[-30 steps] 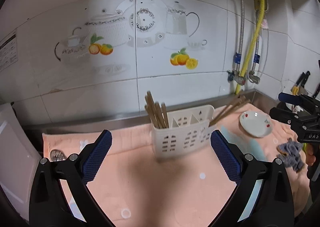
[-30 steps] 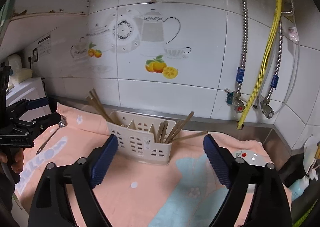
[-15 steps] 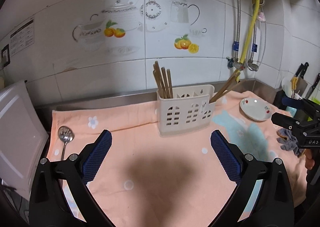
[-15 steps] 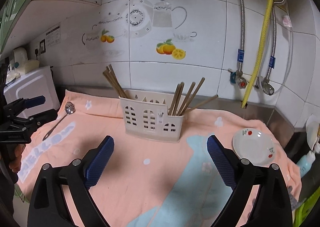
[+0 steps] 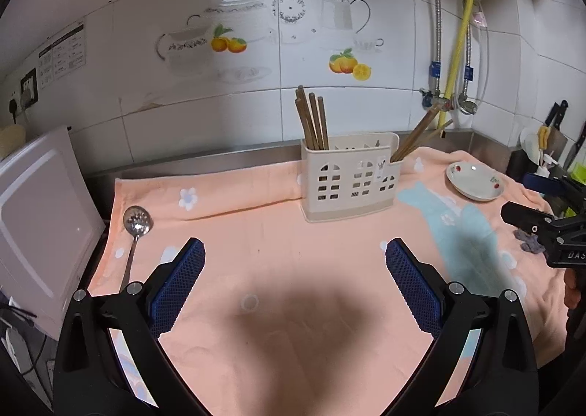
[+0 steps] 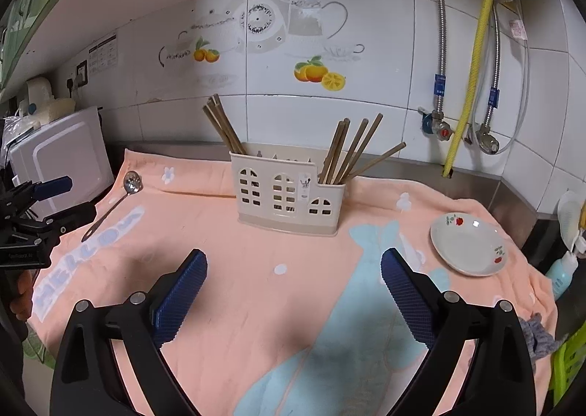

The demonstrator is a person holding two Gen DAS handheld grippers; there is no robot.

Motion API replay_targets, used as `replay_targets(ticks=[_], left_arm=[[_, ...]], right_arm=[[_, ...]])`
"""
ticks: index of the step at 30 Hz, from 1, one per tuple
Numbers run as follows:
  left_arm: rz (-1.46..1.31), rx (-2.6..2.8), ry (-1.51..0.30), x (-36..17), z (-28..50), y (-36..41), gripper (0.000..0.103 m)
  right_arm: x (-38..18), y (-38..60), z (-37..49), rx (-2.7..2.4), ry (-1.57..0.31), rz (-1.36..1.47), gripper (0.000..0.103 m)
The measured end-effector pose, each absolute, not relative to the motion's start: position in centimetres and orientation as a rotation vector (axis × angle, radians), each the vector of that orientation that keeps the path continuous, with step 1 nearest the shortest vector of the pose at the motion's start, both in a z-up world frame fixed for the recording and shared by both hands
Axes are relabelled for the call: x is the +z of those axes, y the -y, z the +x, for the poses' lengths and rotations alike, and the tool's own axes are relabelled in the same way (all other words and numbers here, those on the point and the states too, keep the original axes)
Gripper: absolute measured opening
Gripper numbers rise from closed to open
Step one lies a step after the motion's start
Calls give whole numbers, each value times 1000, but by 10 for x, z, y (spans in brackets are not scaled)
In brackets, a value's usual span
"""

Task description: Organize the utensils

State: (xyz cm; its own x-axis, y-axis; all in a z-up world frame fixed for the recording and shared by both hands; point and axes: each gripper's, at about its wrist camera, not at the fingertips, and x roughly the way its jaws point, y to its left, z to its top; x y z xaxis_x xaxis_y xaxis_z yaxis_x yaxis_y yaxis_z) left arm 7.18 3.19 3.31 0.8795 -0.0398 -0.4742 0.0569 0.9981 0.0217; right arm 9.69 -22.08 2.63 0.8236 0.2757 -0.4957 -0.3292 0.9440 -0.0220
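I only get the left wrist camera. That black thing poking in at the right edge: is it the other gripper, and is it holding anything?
Observer: Yes, that is the right gripper. Its own camera shows it wide open over the towel, with nothing between the pads.
Operator: How many chopsticks lean at the holder's right end? I see only a few.
Observer: The right wrist view shows about half a dozen chopsticks fanned out of the holder, one tilted low toward the wall.
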Motion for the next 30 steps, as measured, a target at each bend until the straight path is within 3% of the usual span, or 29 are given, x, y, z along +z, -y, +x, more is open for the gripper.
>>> replay_targets(ticks=[30], left_arm=[[-19,-73,-568,4,58,-35,98]], right_arm=[[10,216,82,332,-540,-98,93]])
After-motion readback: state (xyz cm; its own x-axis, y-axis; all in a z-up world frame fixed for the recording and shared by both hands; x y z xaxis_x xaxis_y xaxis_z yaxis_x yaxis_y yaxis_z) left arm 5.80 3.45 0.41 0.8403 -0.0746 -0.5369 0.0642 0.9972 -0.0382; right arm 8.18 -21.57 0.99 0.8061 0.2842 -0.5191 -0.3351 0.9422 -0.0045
